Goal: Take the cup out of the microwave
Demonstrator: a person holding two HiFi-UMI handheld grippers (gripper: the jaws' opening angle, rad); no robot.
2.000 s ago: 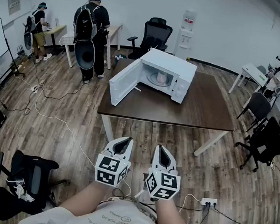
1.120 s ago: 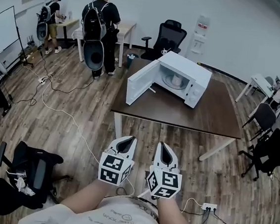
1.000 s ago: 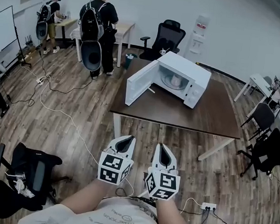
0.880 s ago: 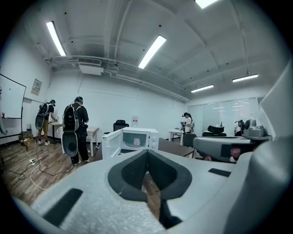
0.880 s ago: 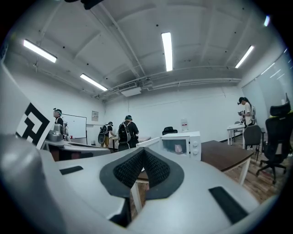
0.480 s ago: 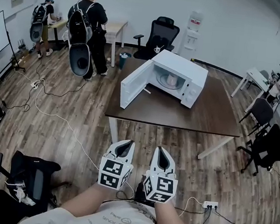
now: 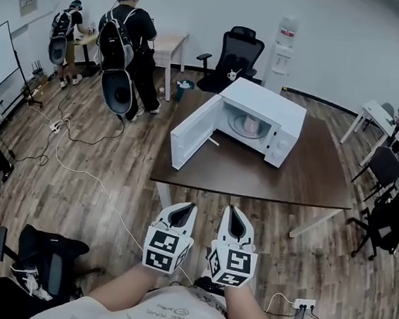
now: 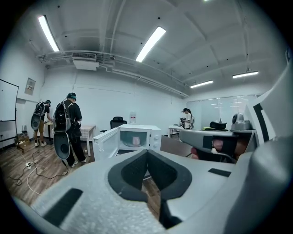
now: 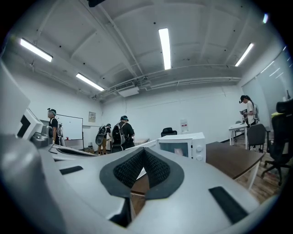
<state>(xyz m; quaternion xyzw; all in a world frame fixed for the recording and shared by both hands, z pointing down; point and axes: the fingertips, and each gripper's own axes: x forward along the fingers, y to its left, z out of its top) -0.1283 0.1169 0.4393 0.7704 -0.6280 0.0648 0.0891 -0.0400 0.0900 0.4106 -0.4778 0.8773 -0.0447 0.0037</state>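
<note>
A white microwave (image 7: 279,114) stands on a dark brown table (image 7: 311,177) with its door (image 7: 194,130) swung open to the left. A pale cup (image 7: 248,123) sits inside on the turntable. The left gripper view also shows the cup (image 8: 136,140) in the open cavity, far ahead. My left gripper (image 7: 183,209) and right gripper (image 7: 231,212) are held side by side close to my body, over the wooden floor, well short of the table. Both are shut with nothing between the jaws, as the left gripper (image 8: 149,151) and right gripper (image 9: 143,149) views show.
Two people with backpacks (image 7: 131,35) stand at the back left by a light desk. A black office chair (image 7: 238,49) and a water dispenser (image 7: 287,37) stand behind the table. Chairs (image 7: 386,168) are at the right, a black chair (image 7: 44,256) at lower left, and cables and a power strip (image 7: 305,304) on the floor.
The head view has shifted a little, so table and microwave sit slightly lower and further right. Both grippers stay shut together near my body. The backpacked person has moved slightly.
</note>
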